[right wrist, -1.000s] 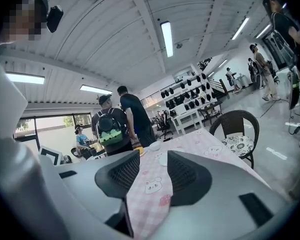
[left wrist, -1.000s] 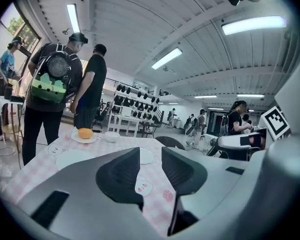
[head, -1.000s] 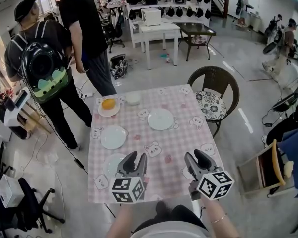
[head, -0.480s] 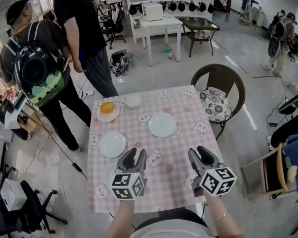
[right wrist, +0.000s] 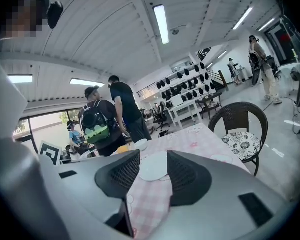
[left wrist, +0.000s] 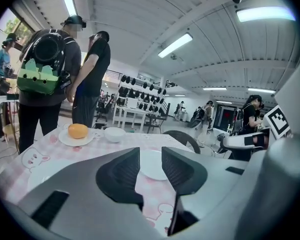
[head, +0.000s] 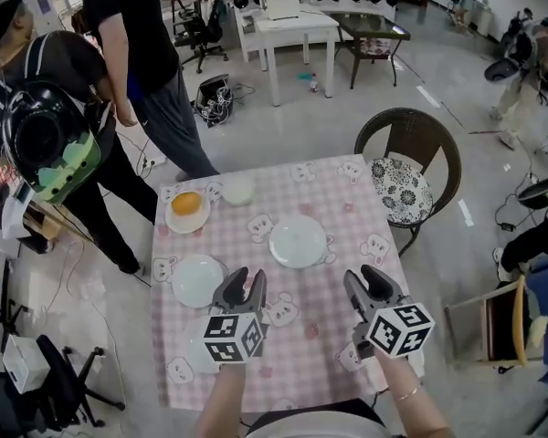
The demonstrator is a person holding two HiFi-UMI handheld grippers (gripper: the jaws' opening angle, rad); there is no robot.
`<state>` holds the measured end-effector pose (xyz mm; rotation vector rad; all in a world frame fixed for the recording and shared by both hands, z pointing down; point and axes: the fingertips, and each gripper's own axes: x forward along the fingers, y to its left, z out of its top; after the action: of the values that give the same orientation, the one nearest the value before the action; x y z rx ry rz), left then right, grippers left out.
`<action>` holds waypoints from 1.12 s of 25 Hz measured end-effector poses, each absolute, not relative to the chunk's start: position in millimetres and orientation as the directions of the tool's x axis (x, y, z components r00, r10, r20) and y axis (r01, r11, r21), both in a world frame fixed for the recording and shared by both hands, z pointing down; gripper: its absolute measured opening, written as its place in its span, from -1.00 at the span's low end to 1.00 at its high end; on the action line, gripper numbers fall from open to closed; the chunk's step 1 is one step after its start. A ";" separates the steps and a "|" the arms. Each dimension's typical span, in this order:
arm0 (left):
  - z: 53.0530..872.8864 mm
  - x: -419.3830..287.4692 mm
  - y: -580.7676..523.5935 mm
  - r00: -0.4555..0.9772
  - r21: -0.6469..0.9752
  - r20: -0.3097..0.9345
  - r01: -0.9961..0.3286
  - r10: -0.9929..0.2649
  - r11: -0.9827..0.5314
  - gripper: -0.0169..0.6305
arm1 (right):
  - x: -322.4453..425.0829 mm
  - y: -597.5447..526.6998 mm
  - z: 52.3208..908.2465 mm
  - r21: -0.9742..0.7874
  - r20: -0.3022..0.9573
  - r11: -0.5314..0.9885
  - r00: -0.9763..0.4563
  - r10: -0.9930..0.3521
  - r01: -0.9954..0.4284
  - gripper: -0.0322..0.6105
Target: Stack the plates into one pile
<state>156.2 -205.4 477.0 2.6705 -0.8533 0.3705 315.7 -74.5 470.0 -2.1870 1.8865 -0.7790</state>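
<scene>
Wicker chair (head: 404, 182) beside table (head: 333, 203); orange (head: 186, 203); bowl (head: 237, 190)

The desk (head: 347, 203) carries four plates: a far-corner plate (head: 171, 217), a left-edge plate (head: 198, 281), a middle plate (head: 298, 241) and a near-edge plate (head: 194, 343), which is partly hidden behind the left gripper (head: 240, 279). There is one orange (head: 186, 203), one bowl (head: 237, 190), and a second gripper, the right gripper (head: 363, 276).
</scene>
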 end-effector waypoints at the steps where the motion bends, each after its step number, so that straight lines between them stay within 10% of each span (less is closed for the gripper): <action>1: 479.0 159.0 -211.6 0.787 0.214 0.338 -0.599 -0.517 -0.772 -0.49 | 317.7 -80.2 472.2 -0.433 0.290 -0.195 0.069 -0.955 -0.880 -0.40; 28: 574.3 237.9 -295.0 0.711 0.248 0.535 -0.648 -0.456 -0.720 -0.49 | 363.5 -196.7 553.8 -0.377 0.444 -0.183 -0.004 -0.896 -0.908 -0.43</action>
<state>237.9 -295.0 574.3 2.4965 -0.8505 0.6227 363.5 -196.7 553.8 -2.2312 2.0202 -0.9668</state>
